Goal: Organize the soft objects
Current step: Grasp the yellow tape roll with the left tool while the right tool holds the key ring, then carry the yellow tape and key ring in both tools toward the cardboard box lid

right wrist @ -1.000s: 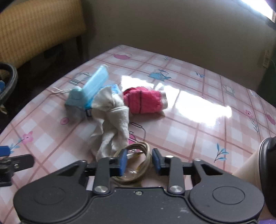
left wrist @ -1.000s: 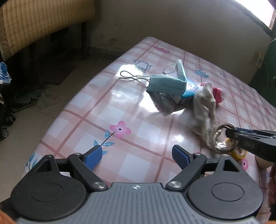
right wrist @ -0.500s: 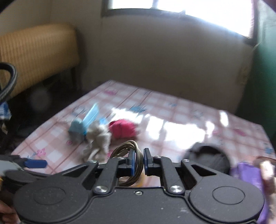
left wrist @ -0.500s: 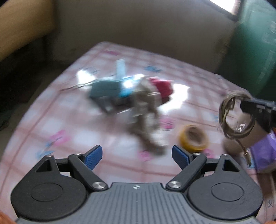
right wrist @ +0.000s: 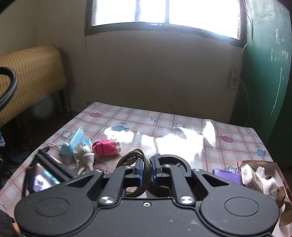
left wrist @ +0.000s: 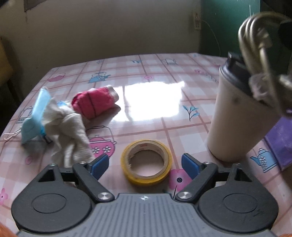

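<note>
1. The right gripper is pinching a coiled cable, lifted above the table.
2. The left gripper is hovering with fingers spread over a tape roll.
3. Cloth, mask and pink bundle are lying on the checked tablecloth.
4. A window is glaring behind.

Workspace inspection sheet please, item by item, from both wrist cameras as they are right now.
Surface: table, pink checked teapot-print cloth, window glare.
Job's things: white rag, blue face mask, red cloth roll bunched together; coiled cord.
Clutter: yellow tape roll, beige lidded cup, purple item, cardboard box.
Grippers: left gripper open, empty; right gripper shut on the cord.
Cables: wall wire.
Surroundings: window, green door, wicker chair.
</note>
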A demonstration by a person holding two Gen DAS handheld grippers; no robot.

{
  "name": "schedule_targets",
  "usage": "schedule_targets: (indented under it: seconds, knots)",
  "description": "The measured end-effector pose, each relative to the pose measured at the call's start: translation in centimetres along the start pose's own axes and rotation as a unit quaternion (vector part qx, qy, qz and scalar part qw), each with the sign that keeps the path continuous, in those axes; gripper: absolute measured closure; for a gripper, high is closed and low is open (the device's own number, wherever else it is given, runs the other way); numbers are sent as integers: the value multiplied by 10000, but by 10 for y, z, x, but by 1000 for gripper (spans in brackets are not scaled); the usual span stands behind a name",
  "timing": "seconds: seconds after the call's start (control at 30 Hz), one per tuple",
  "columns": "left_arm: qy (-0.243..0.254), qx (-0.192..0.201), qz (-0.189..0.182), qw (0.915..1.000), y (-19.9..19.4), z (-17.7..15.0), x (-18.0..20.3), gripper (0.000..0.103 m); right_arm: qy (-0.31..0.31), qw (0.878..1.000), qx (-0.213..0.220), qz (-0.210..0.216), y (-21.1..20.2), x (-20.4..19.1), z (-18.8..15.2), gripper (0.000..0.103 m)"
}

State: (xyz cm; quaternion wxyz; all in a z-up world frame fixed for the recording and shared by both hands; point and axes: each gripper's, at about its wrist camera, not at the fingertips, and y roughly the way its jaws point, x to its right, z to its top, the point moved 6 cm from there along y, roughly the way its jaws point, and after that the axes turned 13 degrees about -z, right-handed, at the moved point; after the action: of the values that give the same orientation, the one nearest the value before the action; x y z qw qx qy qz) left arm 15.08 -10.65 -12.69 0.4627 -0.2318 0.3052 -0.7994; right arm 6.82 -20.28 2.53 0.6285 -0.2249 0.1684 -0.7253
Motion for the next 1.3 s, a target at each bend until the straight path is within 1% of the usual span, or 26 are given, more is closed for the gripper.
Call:
schedule_targets:
  seconds: [0.03, 0.07, 0.13, 0.2, 0.3, 0.37, 0.53, 0.67, 0.8, 1.07, 1.3]
  knots:
    - [17, -8, 10, 10000, 2, 0, 1, 36, 28, 10000, -37, 9, 2, 2, -1, 91]
    - [-23, 41, 5, 10000, 2, 1, 0, 41, 69, 9999, -76, 26, 4, 3, -3, 91]
    - [-64, 9, 18, 10000, -1, 3, -2, 41, 156, 9997, -160, 50, 7, 6, -5, 91]
    - [-128, 85, 71, 9999, -8, 5, -4, 42, 177, 9996, -221, 60, 10, 6, -7, 91]
    - [-395, 189, 269, 9987, -31, 14, -11, 42, 183, 9995, -260, 74, 11, 4, -7, 91]
    - [-580, 294, 468, 9968, -48, 21, -15, 42, 194, 9994, -273, 66, 12, 2, -5, 91]
    - [-910, 454, 778, 9918, -85, 35, -26, 42, 172, 9994, -256, 139, 15, -8, 2, 91]
    - [-1017, 549, 886, 9893, -107, 40, -31, 42, 201, 9994, -230, 169, 15, -10, 8, 91]
    - [-1018, 628, 991, 9879, -121, 49, -29, 42, 135, 9997, -150, 100, 10, -8, 14, 91]
    - [-915, 755, 981, 9881, -137, 63, -10, 42, 152, 9999, -8, -50, -3, 8, 24, 91]
    - [-921, 748, 817, 9896, -137, 70, 5, 42, 162, 9998, 24, -146, -7, 26, 27, 91]
